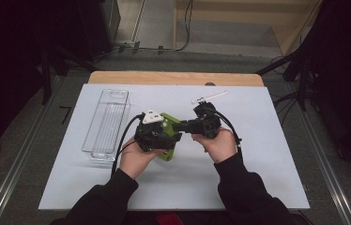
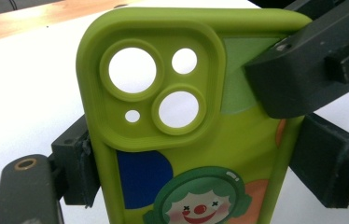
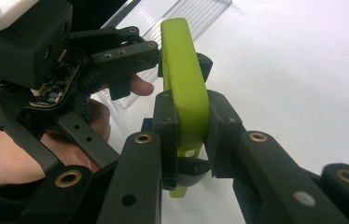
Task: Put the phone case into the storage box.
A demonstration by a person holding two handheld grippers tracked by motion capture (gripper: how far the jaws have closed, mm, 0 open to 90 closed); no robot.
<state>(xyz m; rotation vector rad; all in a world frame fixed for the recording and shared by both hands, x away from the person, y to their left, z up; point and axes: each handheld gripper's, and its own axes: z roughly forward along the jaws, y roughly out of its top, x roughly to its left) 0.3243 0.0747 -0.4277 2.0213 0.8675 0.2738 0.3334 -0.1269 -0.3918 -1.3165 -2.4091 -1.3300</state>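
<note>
Bin: clear plastic bin [image 1: 106, 124], at nine o'clock of the hands, near.
Left gripper [image 1: 157, 133]: jaws flank the case's long edges; contact on the left pad looks partial, so I cannot tell if it grips.
Phone case [image 1: 169, 136]: green, held above the mat at centre.
Right gripper [image 1: 197, 125]: clamped on the case's edge.
Risk: soft case may twist or slip in the handover.
Room: white mat [image 1: 258, 140] open from three to six o'clock.

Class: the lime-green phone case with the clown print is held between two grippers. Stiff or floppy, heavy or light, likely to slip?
The lime-green clown-print phone case is empty, daylight showing through its camera holes, so probably light. Its matte, rounded rim looks rubbery: likely bendy and grippy. The right gripper clamps its thin edge without visible slipping.
</note>
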